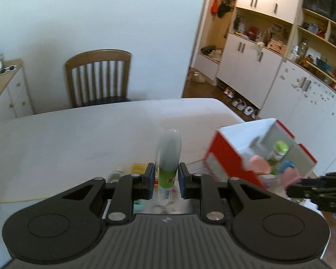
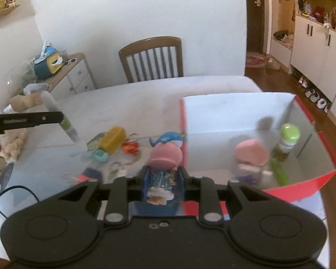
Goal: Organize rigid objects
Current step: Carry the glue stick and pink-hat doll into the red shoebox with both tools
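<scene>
Left gripper (image 1: 166,180) clamps a clear-capped glue stick (image 1: 168,163); right gripper (image 2: 163,182) clamps a pink-haired figurine (image 2: 164,163). Only the right view shows the clutter (image 2: 114,145) ahead-left of it.

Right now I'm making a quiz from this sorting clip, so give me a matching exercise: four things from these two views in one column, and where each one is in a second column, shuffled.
Things:
1. tube with clear cap
2. pink-capped figure bottle
3. green-capped bottle
4. yellow block

Places:
A. lying on the table among small clutter
B. inside the red and white box
C. clamped in the left gripper
D. clamped in the right gripper

Pairs: 1-C, 2-D, 3-B, 4-A
</scene>
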